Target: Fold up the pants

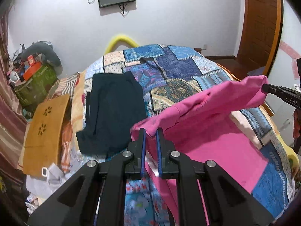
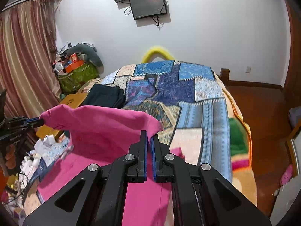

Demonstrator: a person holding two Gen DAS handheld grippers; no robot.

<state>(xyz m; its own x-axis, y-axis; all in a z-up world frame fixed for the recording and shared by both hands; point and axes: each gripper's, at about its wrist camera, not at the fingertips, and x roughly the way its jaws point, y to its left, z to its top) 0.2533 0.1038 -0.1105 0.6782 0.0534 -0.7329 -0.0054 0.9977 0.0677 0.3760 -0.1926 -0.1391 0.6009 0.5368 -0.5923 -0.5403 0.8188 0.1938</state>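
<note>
We've got the pants (image 1: 207, 113) lifted over the bed (image 1: 178, 66), hem edge strung btwn 2 grippers. Left gripper (image 1: 151, 131) fingers clamp 1 corner, right gripper (image 2: 149, 134) clamps the other. Dark garment (image 1: 112, 109) at 10 o'clock.

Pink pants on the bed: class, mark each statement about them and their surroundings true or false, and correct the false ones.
1. Both grippers are shut on the pink pants. True: the left gripper and the right gripper each pinch an edge.
2. The pink pants lie completely flat on the patchwork bedspread. False: the gripped edge is lifted above it.
3. A dark garment lies on the bed, apart from the pink pants. True.
4. The screens stand on the floor. False: they hang on the white wall.
5. The curtain is blue. False: it is striped pink and beige.
</note>
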